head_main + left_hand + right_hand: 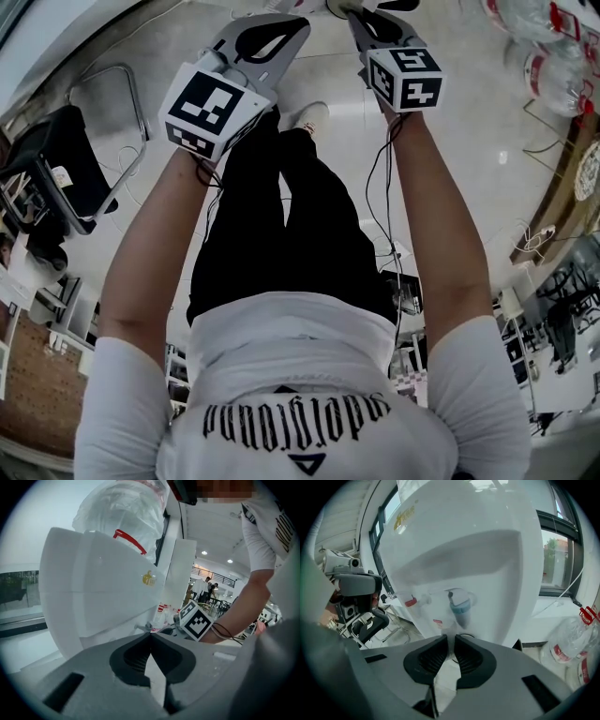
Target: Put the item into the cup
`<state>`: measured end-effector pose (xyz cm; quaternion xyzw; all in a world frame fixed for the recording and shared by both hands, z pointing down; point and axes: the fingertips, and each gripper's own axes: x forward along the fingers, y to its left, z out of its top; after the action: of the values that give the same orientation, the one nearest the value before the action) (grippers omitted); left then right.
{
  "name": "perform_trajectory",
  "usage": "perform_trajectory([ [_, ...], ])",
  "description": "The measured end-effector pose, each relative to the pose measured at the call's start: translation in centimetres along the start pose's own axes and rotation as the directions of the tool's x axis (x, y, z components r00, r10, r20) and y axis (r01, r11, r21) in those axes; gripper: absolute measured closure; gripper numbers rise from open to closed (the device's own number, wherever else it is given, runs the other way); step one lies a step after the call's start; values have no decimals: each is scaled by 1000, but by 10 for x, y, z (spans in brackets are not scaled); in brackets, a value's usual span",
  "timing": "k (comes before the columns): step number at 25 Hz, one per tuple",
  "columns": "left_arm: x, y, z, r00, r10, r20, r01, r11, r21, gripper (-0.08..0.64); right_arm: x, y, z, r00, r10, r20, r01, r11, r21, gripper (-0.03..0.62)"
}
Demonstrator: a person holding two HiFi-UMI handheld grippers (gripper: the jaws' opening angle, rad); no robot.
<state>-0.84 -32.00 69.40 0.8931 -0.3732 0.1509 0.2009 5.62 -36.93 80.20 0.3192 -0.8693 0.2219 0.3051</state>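
No cup or loose item shows in any view. A white water dispenser [103, 588] fills the left gripper view, with a clear water bottle [126, 508] on top of it. It also stands close ahead in the right gripper view [459, 555], showing a red tap [411, 602] and a blue tap [459, 607]. My left gripper [150, 634] is shut with its tips touching and nothing between them; it sits at the top of the head view [267, 37]. My right gripper [451, 638] is shut to a thin slit, also empty, and sits at the top [375, 17].
Clear water bottles [553, 52] stand on the floor at the upper right, also visible low right [572, 644]. A black chair with metal frame [56, 169] is at the left. Windows lie behind the dispenser. People stand far back [206, 588].
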Motion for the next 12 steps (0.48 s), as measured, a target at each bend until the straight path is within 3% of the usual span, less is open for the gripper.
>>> perform_trajectory([
  [12,4,-5,-5,999,-28,-18,29,999,14,548,24,-14,-14,998,-49,-50,51,998,29,529],
])
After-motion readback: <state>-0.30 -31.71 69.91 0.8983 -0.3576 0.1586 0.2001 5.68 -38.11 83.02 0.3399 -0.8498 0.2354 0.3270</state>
